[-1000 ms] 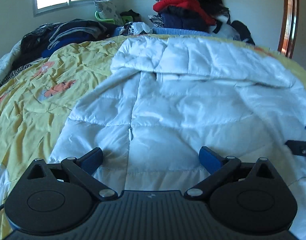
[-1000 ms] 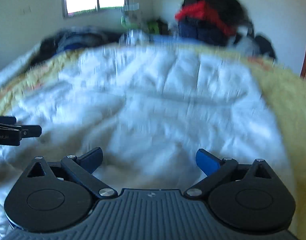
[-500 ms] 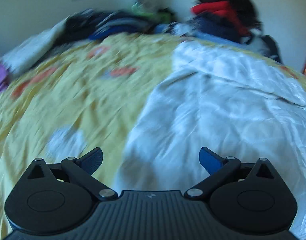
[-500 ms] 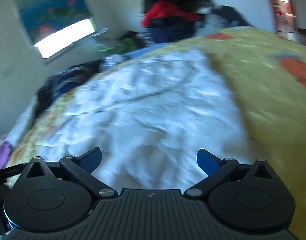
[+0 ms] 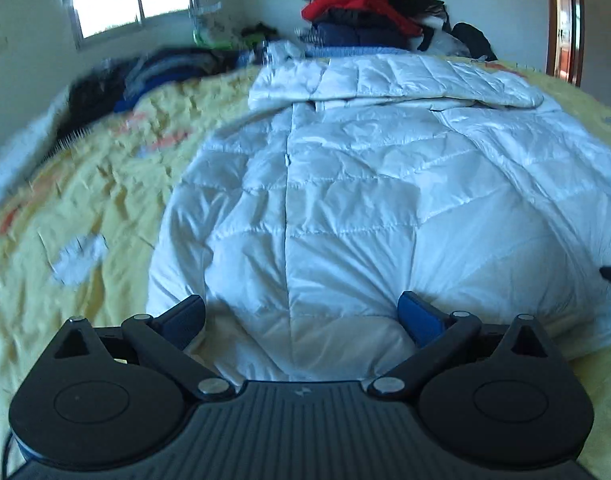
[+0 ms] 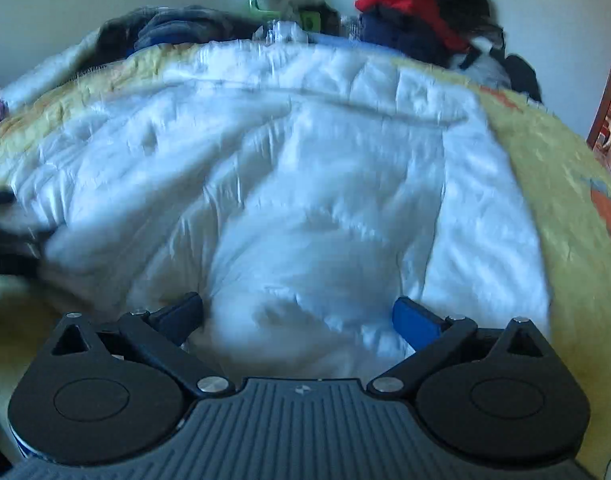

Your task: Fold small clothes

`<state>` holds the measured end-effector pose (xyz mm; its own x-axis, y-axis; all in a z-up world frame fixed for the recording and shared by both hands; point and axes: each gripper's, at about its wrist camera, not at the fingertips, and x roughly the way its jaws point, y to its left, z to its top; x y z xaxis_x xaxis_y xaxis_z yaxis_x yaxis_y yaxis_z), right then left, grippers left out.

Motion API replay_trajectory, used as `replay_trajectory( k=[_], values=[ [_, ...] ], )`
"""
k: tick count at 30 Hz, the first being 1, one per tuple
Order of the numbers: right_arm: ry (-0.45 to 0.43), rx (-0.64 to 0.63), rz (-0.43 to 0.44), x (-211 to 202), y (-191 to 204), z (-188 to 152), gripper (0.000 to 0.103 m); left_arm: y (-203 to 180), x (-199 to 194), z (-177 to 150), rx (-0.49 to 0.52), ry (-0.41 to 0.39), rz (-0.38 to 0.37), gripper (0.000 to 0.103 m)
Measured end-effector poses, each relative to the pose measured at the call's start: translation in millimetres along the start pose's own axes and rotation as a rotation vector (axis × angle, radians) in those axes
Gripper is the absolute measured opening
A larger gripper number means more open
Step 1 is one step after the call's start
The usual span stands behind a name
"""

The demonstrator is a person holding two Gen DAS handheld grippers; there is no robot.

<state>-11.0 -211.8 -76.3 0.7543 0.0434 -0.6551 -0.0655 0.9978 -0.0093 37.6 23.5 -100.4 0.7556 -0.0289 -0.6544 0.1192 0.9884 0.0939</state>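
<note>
A white quilted puffer jacket (image 5: 365, 184) lies flat on a yellow bedspread (image 5: 85, 200), front up, zipper running down its middle, hood end at the far side. My left gripper (image 5: 301, 316) is open and empty, its blue fingers straddling the jacket's near hem at the zipper. In the right wrist view the same jacket (image 6: 285, 184) appears blurred. My right gripper (image 6: 297, 316) is open and empty over the near hem, right of the left gripper. The left gripper shows as a dark blur at that view's left edge (image 6: 5, 240).
Piles of dark, red and blue clothes (image 5: 365, 12) stand at the far end of the bed, with more dark clothes (image 5: 145, 76) at the far left. A window (image 5: 133, 4) is in the back wall and a wooden door (image 5: 565, 20) at the right.
Both grippers swung outward half a second ago, the left to the left, the right tilting right, and have come back over the jacket's near hem. Both stayed open.
</note>
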Motion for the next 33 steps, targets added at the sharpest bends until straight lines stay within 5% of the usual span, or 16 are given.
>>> replay_trajectory(
  k=[3,5,8,11,15,18,22,33],
  values=[
    [-0.002,0.101,0.063,-13,-16,16,0.1,19,-9,20,-0.077,0.038,-0.06,0.103],
    [-0.089,0.258,0.148,-26,-40,31,0.102,34,-17,37,-0.133,-0.023,-0.101,0.103],
    [-0.164,0.491,0.226,-26,-91,56,0.103,54,-3,72,-0.157,-0.101,-0.03,0.103],
    [-0.116,0.643,0.098,-12,-143,69,0.102,81,42,93,-0.226,-0.001,0.055,0.103],
    [-0.045,0.649,0.011,2,-180,62,0.102,118,83,97,-0.337,0.124,0.083,0.103],
    [0.029,0.691,0.02,18,-193,50,0.099,130,96,95,-0.42,0.194,0.027,0.103],
    [0.033,0.703,0.063,11,-186,34,0.095,125,86,86,-0.414,0.191,-0.011,0.103],
    [0.09,0.919,0.386,-45,-174,-40,0.099,126,31,35,-0.375,0.233,-0.329,0.103]
  ],
)
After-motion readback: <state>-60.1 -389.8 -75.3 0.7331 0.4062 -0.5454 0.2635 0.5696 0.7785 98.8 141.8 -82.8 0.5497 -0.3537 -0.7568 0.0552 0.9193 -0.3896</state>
